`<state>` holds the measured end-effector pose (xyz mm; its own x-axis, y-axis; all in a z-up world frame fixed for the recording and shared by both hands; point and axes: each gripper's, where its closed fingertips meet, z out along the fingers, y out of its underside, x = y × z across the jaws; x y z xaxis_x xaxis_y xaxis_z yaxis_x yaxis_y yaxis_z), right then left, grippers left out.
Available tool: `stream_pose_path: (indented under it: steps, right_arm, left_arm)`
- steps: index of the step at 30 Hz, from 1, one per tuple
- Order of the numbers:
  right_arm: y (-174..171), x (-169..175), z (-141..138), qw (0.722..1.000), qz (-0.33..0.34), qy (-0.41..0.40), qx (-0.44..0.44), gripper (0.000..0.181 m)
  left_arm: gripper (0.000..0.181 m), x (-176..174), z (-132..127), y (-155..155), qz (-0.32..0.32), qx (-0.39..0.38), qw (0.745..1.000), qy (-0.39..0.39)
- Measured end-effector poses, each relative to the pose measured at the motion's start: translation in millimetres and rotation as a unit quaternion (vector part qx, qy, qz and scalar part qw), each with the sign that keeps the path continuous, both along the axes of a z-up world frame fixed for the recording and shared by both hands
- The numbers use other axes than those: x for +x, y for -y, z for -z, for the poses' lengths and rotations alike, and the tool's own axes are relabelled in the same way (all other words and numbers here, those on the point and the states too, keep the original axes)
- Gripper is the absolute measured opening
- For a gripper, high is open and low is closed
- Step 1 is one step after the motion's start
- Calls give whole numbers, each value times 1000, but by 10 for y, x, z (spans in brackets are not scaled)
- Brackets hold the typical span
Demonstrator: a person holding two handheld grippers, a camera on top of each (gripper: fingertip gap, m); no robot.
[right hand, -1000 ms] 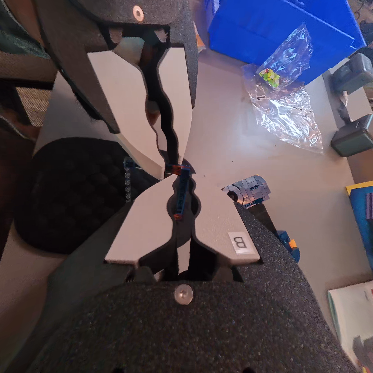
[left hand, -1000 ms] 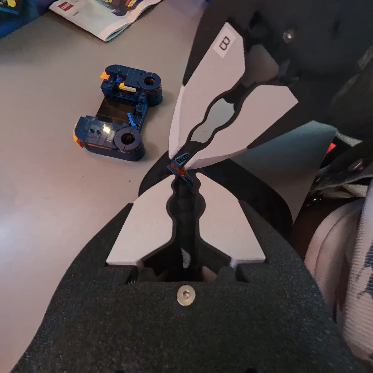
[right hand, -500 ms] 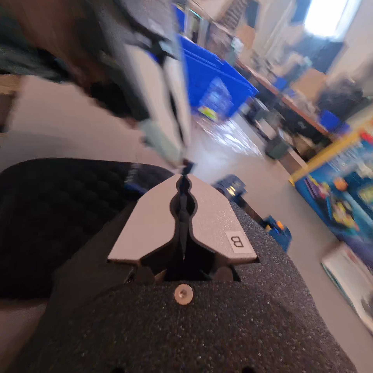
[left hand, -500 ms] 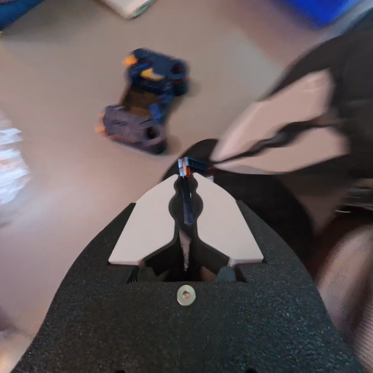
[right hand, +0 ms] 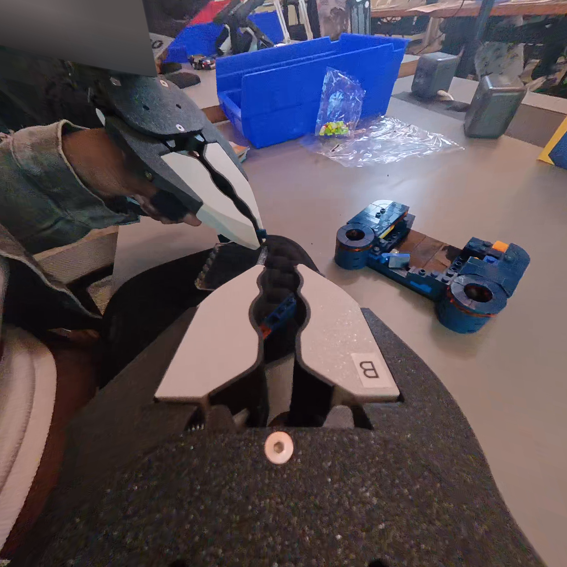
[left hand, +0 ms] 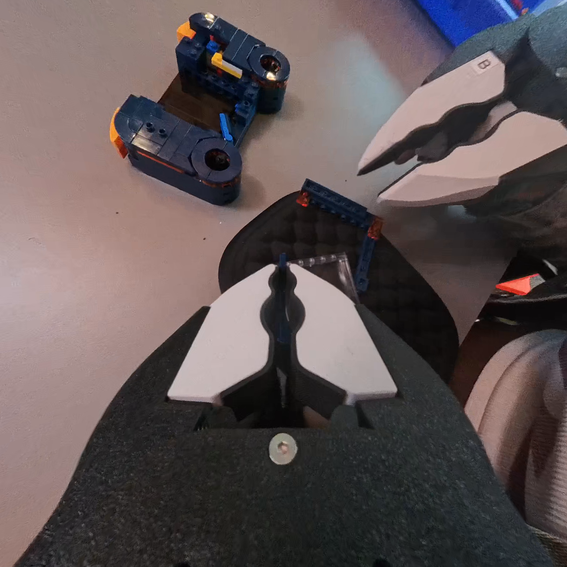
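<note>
L gripper point(left hand: 283, 267): jaws pinching thin dark-blue piece point(left hand: 282, 302), frame centre.
R gripper point(left hand: 369, 184): jaws spread, empty, right of frame.
Blue strip w/ orange ends point(left hand: 337, 202): on black pad point(left hand: 399, 294).
Brick model point(left hand: 199, 113): upper left, on table point(left hand: 76, 276).

The only marking that could be read was a single black character on a small white rectangular sticker point(right hand: 369, 369), which sat on one pale grey plastic finger point(right hand: 331, 322) of the right gripper point(right hand: 279, 270), lower right of centre in its own view.
</note>
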<state>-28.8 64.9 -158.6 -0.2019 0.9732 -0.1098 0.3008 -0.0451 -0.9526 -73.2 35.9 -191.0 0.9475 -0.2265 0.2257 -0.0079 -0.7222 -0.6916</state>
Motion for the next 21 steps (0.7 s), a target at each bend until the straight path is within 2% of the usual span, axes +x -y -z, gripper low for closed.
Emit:
stream_pose_path:
  steps: [4,9,12,14,15,17,21]
  right_arm:
    - [-86,69,36,999,16,33,8,21]
    - [183,-13,-96,999,-25,20,-1,20]
    - [286,-158,48,996,-45,74,23,21]
    - [331,-251,114,993,-55,100,35,22]
    - [374,-300,66,994,-63,88,29,22]
    - [487,-379,-156,996,-86,26,-14,18]
    - [573,-462,-510,976,-109,-49,-180,16]
  left_arm:
    - [3,28,-36,0,1,27,999,29]
    - [2,56,-320,3,4,144,984,107]
    - [2,4,-326,74,-2,156,979,129]
    - [2,13,-442,104,-7,185,965,185]
    - [2,20,-549,121,-7,207,951,229]
    - [2,-19,-815,156,-16,262,905,333]
    - [1,-296,-1191,206,-75,358,771,521]
